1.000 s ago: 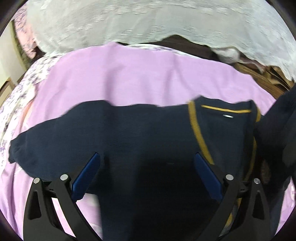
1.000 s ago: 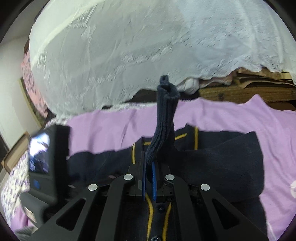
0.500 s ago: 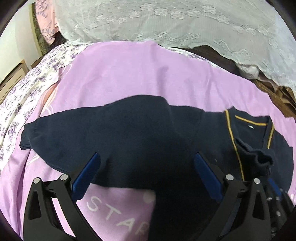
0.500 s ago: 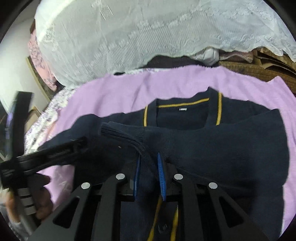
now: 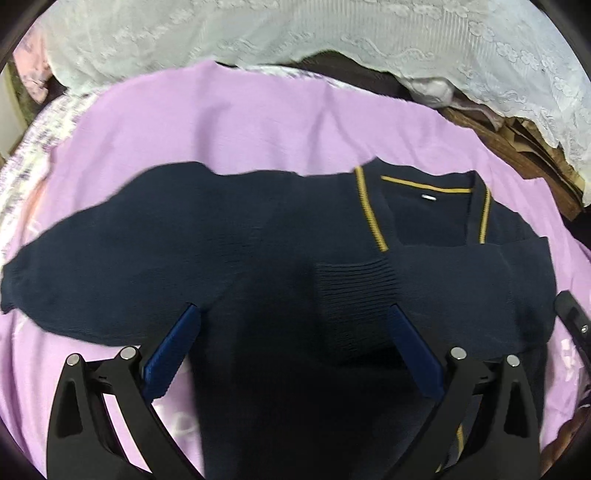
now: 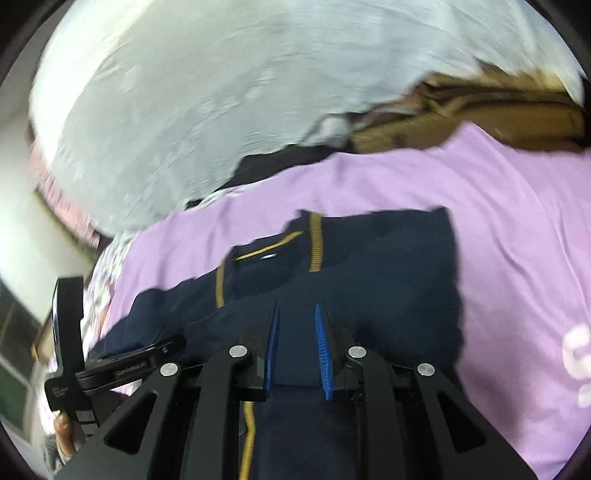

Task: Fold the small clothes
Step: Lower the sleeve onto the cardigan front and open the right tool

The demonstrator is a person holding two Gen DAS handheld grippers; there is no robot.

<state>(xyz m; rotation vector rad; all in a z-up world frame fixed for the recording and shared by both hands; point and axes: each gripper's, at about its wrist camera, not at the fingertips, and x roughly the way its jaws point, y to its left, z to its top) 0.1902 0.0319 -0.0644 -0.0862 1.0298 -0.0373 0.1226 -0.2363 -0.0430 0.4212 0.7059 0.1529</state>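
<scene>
Bed under a purple sheet [image 5: 258, 122], navy cardigan [image 5: 229, 236] spread flat across its middle, white lace cloth [image 5: 332, 29] at 12 o'clock

The cardigan [image 5: 258, 236] is matt navy knit, ribbed at the cuff [image 5: 354, 291], with smooth yellow trim [image 5: 369, 214]; the sheet [image 5: 240, 122] is soft lilac cloth; the grippers' fingers [image 5: 171, 354] look like matt black plastic with ridged blue pads

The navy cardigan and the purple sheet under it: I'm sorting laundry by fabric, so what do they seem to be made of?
The navy cardigan looks like a matte knit, wool or acrylic: its folded-over cuff shows ribbing, and mustard trim edges the neckline. The purple sheet looks like thin woven or jersey cotton, matte with soft creases; I can't tell which.
</scene>
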